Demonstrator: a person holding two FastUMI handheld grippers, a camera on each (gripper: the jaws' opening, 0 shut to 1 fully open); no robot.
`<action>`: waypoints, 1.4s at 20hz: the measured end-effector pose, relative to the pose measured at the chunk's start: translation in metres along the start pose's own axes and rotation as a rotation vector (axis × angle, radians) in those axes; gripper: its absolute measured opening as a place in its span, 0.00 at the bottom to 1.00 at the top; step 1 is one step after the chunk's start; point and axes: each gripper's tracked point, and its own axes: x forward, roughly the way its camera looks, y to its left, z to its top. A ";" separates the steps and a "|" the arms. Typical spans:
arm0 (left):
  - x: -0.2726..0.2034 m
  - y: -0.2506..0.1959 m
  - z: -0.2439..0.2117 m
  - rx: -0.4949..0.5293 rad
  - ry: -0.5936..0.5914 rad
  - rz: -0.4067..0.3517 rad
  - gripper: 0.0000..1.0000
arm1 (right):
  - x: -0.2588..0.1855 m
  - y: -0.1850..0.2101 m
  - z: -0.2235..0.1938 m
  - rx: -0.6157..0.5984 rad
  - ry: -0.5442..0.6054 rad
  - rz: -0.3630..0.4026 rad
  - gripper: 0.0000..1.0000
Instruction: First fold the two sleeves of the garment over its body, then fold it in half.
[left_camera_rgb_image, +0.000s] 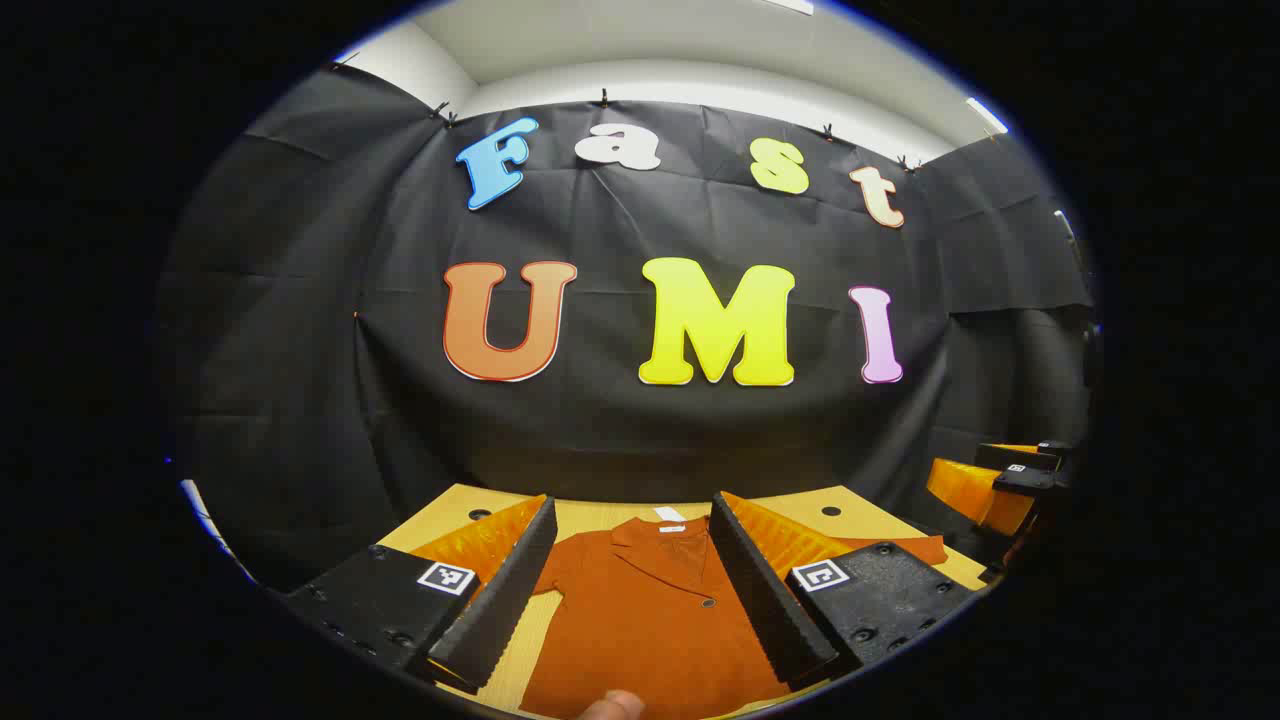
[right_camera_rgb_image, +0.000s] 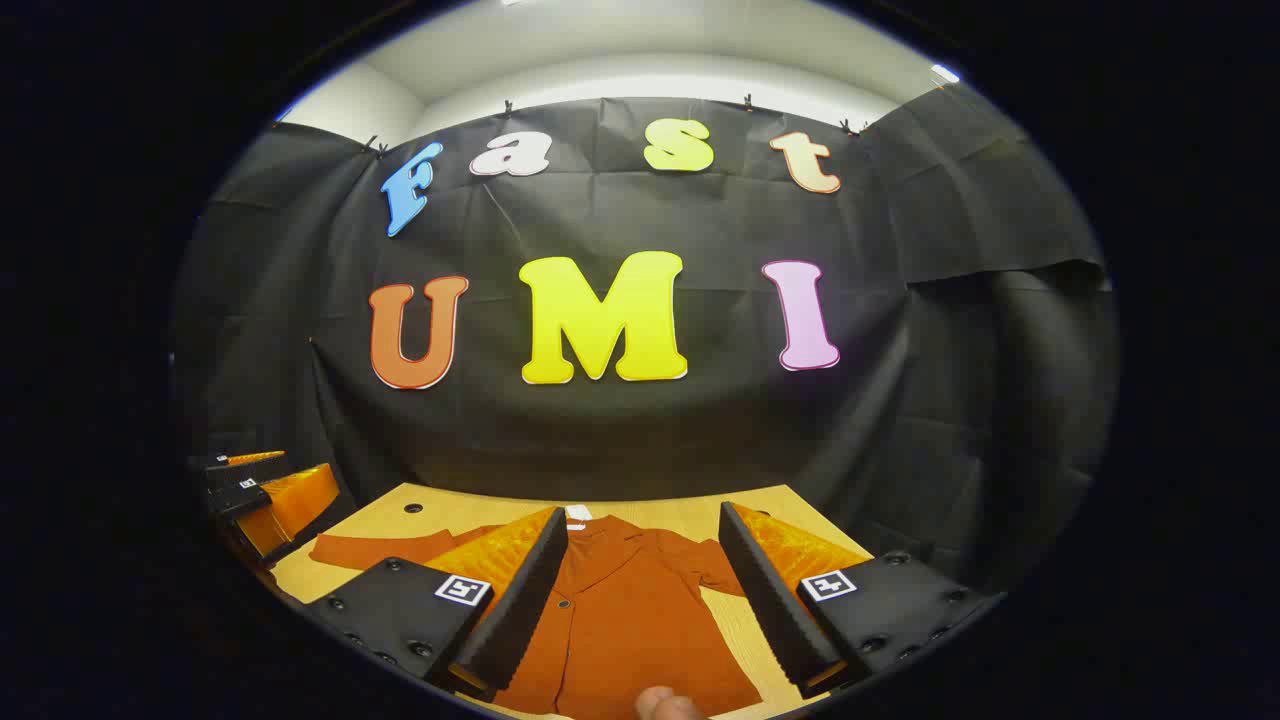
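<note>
A rust-orange collared shirt (left_camera_rgb_image: 640, 620) lies flat and face up on the wooden table (left_camera_rgb_image: 600, 515), collar toward the wall, with a white neck label (left_camera_rgb_image: 670, 514). My left gripper (left_camera_rgb_image: 632, 508) hovers open over its upper body, nothing between the fingers (left_camera_rgb_image: 770, 590). One sleeve (left_camera_rgb_image: 900, 546) stretches out to the right past them. In the right gripper view the shirt (right_camera_rgb_image: 620, 610) lies under my open right gripper (right_camera_rgb_image: 643, 515), and the other sleeve (right_camera_rgb_image: 380, 548) spreads out to the left. Each view shows the other gripper off to the side: the right gripper (left_camera_rgb_image: 1000, 480) and the left gripper (right_camera_rgb_image: 260, 490).
The black cloth wall (left_camera_rgb_image: 640, 430) rises just behind the table's far edge. Small round holes (left_camera_rgb_image: 830, 510) sit near the table's back corners. A fingertip (left_camera_rgb_image: 610, 706) shows at the bottom of the left gripper view, and another fingertip (right_camera_rgb_image: 665, 706) in the right gripper view.
</note>
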 end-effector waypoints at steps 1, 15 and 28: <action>0.001 -0.001 -0.001 0.000 0.004 -0.001 0.99 | 0.000 -0.002 -0.001 0.002 0.001 -0.003 0.96; 0.009 -0.001 -0.005 0.016 0.019 -0.005 0.99 | 0.010 0.003 -0.005 -0.007 0.010 0.007 0.96; 0.014 0.007 -0.012 -0.010 0.044 0.005 0.99 | 0.011 0.015 -0.008 -0.033 0.010 0.026 0.96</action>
